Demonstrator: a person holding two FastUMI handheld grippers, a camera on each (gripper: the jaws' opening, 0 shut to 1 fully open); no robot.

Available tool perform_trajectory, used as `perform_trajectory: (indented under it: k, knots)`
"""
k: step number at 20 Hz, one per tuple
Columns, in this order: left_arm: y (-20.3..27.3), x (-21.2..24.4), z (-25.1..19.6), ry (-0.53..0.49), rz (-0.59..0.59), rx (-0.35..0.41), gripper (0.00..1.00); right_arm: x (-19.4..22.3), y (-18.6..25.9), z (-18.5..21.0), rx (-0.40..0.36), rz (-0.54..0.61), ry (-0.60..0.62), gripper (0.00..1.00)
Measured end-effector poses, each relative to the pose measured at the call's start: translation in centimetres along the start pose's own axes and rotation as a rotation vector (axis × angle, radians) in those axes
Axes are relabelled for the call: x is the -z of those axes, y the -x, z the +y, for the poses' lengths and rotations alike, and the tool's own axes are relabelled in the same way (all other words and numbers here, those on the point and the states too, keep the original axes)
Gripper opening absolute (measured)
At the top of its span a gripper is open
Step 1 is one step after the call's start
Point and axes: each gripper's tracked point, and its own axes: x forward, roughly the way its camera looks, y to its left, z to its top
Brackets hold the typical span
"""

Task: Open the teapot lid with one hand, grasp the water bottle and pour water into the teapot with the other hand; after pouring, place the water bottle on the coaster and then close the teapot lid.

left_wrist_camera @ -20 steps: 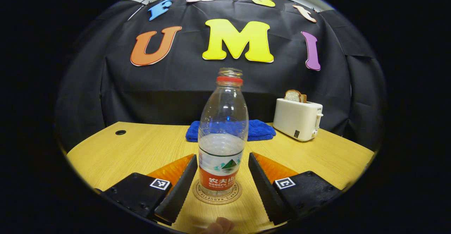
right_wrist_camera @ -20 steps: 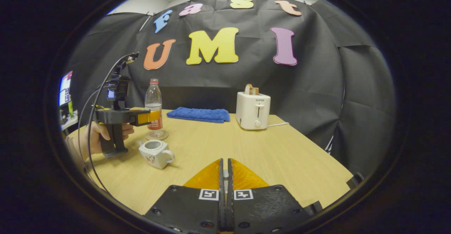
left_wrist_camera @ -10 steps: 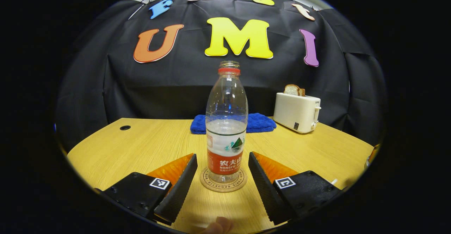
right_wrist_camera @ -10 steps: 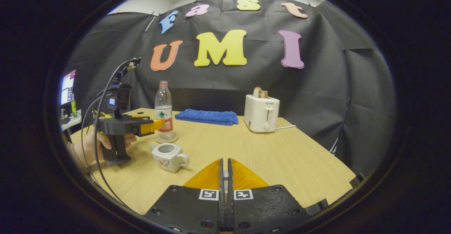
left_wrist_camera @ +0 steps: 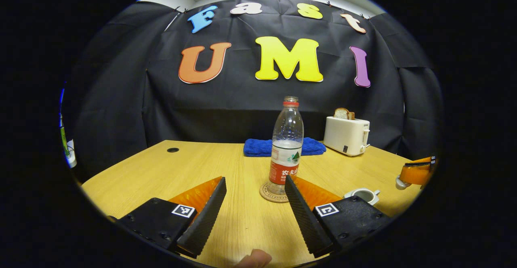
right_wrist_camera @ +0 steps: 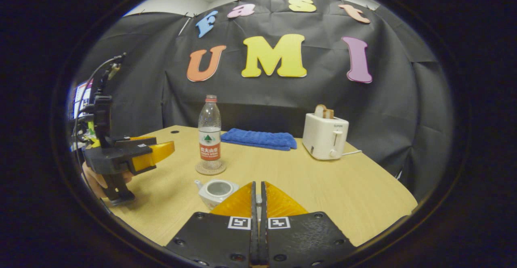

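The water bottle (left_wrist_camera: 286, 147) (right_wrist_camera: 210, 139), uncapped and partly full, stands upright on the round coaster (left_wrist_camera: 268, 193) (right_wrist_camera: 211, 168). My left gripper (left_wrist_camera: 254, 179) (right_wrist_camera: 161, 149) is open with nothing between its fingers, a short way back from the bottle. The white teapot (left_wrist_camera: 363, 195) (right_wrist_camera: 216, 191) sits lidless on the table, just ahead and left of my right gripper (right_wrist_camera: 257, 184) (left_wrist_camera: 404, 175). That gripper's fingers are shut, and in the left gripper view a small white lid (left_wrist_camera: 400, 184) shows at their tips.
A white toaster (left_wrist_camera: 346, 135) (right_wrist_camera: 325, 141) with bread stands at the back right, a folded blue cloth (left_wrist_camera: 258, 147) (right_wrist_camera: 258, 139) behind the bottle. A hand (right_wrist_camera: 93, 179) holds the left gripper. The table has a cable hole (left_wrist_camera: 173, 149) at the far left.
My left gripper has drawn back from the bottle, which stays on the coaster. The right gripper, still shut, has moved closer to the teapot.
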Motion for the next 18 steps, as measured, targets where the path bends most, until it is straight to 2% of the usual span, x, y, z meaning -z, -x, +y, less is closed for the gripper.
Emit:
perform_trajectory:
  k: [4, 6, 10, 18]
  knots:
    - [2.5, 0.3, 4.3, -0.038, 0.007, -0.117, 0.92, -0.9, -1.6, 2.4, -0.057, -0.005, -0.005, 0.01]
    - [3.8, 0.8, 5.7, -0.026, 0.02, -0.146, 0.92, -1.4, -2.5, 3.1, -0.077, -0.011, -0.001, 0.01]
    - [5.2, 1.8, 7.1, 0.012, 0.052, -0.168, 0.92, -1.1, -4.0, 4.6, -0.125, 0.016, -0.034, 0.01]
    - [5.2, 2.1, 7.4, 0.01, 0.06, -0.156, 0.92, -0.5, -5.4, 6.0, -0.148, 0.037, -0.038, 0.01]
